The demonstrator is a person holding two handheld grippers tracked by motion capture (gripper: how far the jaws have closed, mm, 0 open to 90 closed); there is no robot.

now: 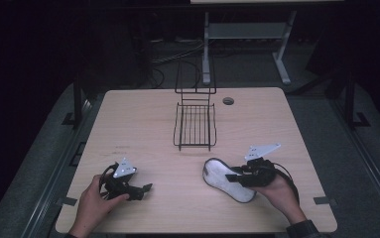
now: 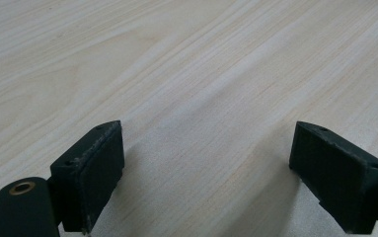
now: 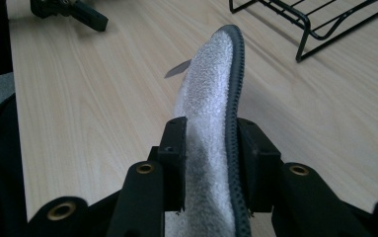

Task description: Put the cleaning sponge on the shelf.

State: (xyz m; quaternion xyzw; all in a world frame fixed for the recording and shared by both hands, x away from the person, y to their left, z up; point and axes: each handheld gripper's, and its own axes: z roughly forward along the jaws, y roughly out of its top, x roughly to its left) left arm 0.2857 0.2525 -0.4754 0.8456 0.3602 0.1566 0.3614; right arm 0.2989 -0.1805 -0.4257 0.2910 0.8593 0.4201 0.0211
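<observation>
A grey-white slipper [image 1: 224,179] with a dark rim lies at the front right of the wooden table [image 1: 143,124]. My right gripper [image 1: 234,177] is shut on it; in the right gripper view the jaws clamp the fuzzy slipper [image 3: 208,94] between them [image 3: 210,148], and it rises away from the camera. At the front left, my left gripper [image 1: 147,188] rests low over the table, held by a hand. In the left gripper view its jaws stand wide apart [image 2: 206,163] over bare wood, with nothing between them.
A black wire rack [image 1: 195,124] stands at the table's middle back, with an upright wire back behind it; its corner [image 3: 320,22] shows in the right gripper view. A round cable hole [image 1: 228,101] sits to the rack's right. A metal stand [image 1: 247,34] is beyond the table.
</observation>
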